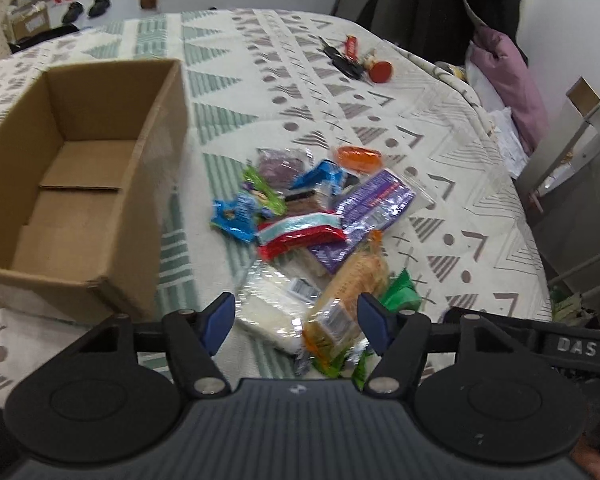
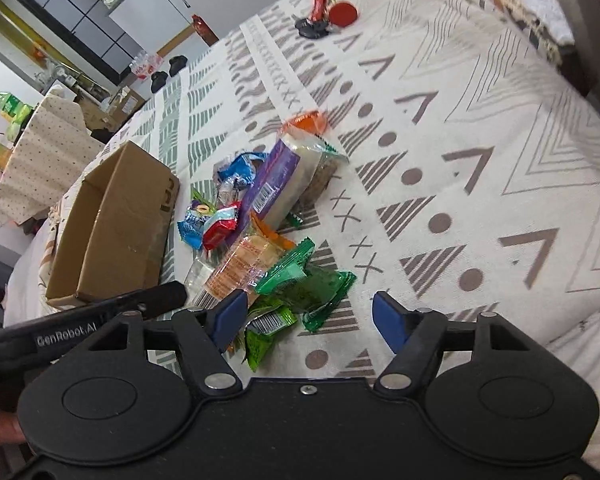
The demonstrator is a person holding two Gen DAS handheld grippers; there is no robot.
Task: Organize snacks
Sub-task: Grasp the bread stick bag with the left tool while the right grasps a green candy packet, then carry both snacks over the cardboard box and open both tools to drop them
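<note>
Jaws of both the left gripper (image 1: 296, 322) and right gripper (image 2: 310, 318) stand wide apart, holding nothing, poised over a pile of snacks (image 1: 316, 236). Crinkly wrappers in blue, red, purple, orange, green and clear plastic lie jumbled together on the tabletop (image 1: 440, 152), which is covered in a patterned cloth. Just left of the pile sits an open cardboard box (image 1: 72, 184), its inside bare.

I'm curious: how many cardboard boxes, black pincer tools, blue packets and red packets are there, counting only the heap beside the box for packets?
Cardboard box: 1
Hand-held grippers, left and right, both open: 2
Blue packets: 2
Red packet: 1
Total: 6
</note>
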